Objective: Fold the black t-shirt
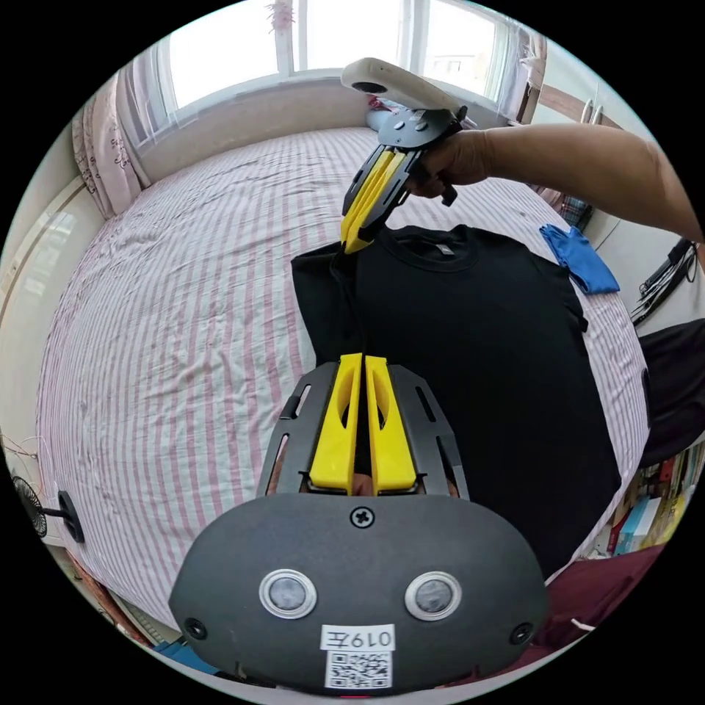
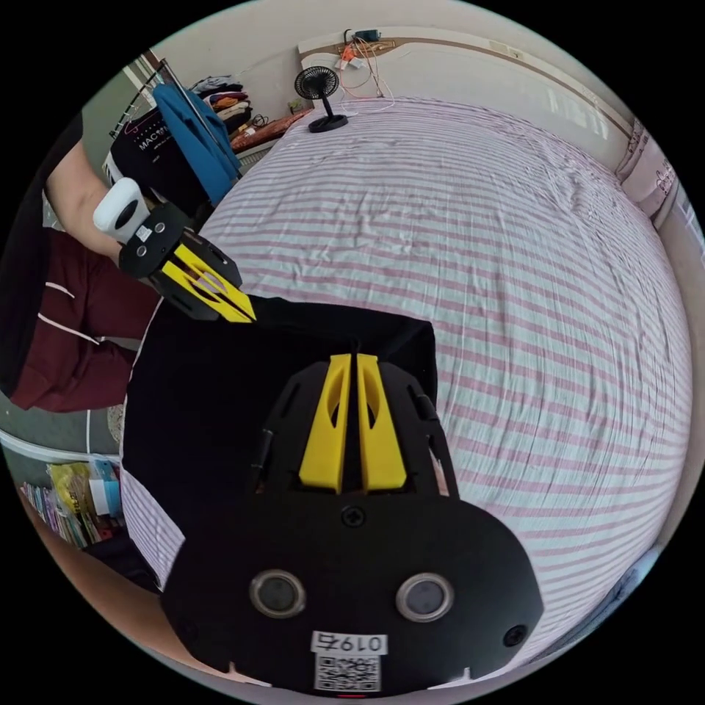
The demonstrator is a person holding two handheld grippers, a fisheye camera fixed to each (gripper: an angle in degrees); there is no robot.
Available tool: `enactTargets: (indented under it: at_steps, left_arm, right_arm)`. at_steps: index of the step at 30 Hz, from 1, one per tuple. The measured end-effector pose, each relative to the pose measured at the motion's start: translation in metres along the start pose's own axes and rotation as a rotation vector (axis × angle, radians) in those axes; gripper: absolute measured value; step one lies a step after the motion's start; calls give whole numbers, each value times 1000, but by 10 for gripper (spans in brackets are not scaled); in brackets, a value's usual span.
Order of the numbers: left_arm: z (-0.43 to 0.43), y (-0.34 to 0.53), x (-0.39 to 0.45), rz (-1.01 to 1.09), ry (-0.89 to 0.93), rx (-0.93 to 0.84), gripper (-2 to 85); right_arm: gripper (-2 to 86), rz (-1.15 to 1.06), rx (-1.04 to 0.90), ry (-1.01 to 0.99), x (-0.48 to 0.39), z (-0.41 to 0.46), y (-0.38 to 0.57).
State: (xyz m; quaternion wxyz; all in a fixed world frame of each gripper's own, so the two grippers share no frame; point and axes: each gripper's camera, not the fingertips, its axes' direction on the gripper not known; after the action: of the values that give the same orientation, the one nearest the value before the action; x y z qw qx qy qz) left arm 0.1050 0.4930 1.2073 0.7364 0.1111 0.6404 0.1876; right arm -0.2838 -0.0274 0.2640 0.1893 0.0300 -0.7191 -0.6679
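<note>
A black t-shirt (image 1: 470, 352) lies on the striped bed (image 1: 183, 294), its side edge lifted. The left gripper (image 1: 363, 358) is clamped on that edge near the hem; the right gripper (image 1: 351, 244), held by a hand (image 1: 455, 158), pinches it near the shoulder. A blue cloth (image 1: 580, 257) lies beyond.

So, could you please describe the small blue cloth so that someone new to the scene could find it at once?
Start at the bed with the pink-striped sheet, where the black t-shirt lies spread out. Past the shirt's far sleeve, near the bed's edge, sits the blue cloth. It is the one bright blue, crumpled piece on the sheet, far smaller than the shirt.
</note>
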Motion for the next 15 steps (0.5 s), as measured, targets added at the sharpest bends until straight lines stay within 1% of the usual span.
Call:
enactTargets:
  at_steps: [2,5,11,13,15]
  left_arm:
    - [5,-1,15,38,-24,-20,5]
    - [12,-3,31,71,-49,-50,6]
    - [17,-6,49,97,-47,-60,5]
    - [17,-7,55,118,-51,-62,5]
    - [16,-7,59,129,-46,-59,6]
  right_arm:
    - [-8,-10,-22,22,-13,4,3]
    - [-9,-71,-85,112,-41,10,5]
    - [-9,-163,-112,214,-90,9,4]
    - [-9,-239,-175,272,-109,13,4]
    - [-9,-275,-197,303,-119,15,5]
